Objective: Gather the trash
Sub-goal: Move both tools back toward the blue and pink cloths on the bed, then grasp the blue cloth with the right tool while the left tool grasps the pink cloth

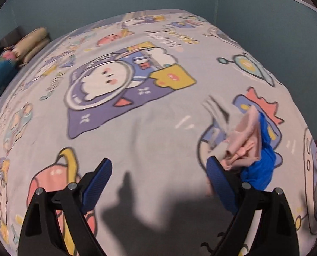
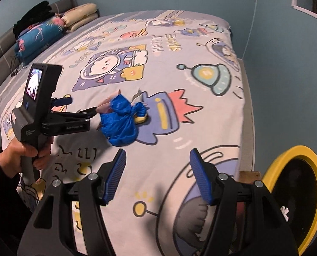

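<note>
A crumpled blue plastic bag lies on the cartoon-print bed cover, with a pink wrapper at its left and a silvery wrapper behind it. My left gripper, held in a hand, stands open beside the pile; one finger tip is against the pink wrapper. In the left wrist view the left gripper has only bedding between its jaws. The pink wrapper, blue bag and silvery wrapper sit just outside its right finger. My right gripper is open and holds nothing, nearer than the pile.
A round bin with a yellow rim and dark inside stands on the floor off the bed's right side. Pillows and a black item are stacked by the headboard at far left. Blue walls close in the far and right sides.
</note>
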Tool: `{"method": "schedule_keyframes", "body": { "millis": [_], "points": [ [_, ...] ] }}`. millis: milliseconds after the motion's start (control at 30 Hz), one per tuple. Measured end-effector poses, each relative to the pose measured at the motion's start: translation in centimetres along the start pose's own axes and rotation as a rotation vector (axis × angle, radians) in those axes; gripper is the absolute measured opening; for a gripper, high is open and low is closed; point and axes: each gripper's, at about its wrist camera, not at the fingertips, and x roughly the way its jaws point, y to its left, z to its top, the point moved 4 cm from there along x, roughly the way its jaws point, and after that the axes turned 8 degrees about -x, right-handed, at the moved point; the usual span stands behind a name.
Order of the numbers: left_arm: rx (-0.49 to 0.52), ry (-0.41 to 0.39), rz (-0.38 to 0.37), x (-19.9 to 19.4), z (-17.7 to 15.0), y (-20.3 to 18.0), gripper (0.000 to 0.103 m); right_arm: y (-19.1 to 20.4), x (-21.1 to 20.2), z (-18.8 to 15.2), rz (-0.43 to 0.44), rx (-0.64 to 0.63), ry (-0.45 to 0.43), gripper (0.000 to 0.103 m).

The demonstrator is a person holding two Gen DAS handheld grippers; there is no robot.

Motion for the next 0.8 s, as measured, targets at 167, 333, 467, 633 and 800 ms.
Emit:
{"method": "schedule_keyframes", "body": {
  "millis": [167, 333, 467, 633, 800],
  "points": [
    [0.079, 0.007, 0.000, 1.4, 0.7, -1.5, 0.085, 1.0, 1.3, 0.6, 0.014, -0.023, 0.021, 0.059],
    [0.091, 0.022, -0.042, 2.6, 2.2, -2.3, 0.083, 1.4, 2.9, 1.3, 0.035, -0.041, 0.042, 0.059],
    [0.072, 0.050, -0.098, 3.8, 3.6, -2.6, 0.082, 1.7, 4.4, 1.9, 0.067, -0.039, 0.053, 0.059],
    [0.053, 0.094, -0.177, 5.1, 4.8, -3.3, 0.074, 1.7, 5.6, 2.5, 0.092, -0.027, 0.062, 0.059],
    [0.068, 0.130, -0.284, 5.3, 4.7, -4.4, 0.064, 1.8, 5.7, 2.6, 0.100, -0.032, 0.060, 0.059]
  ]
}}
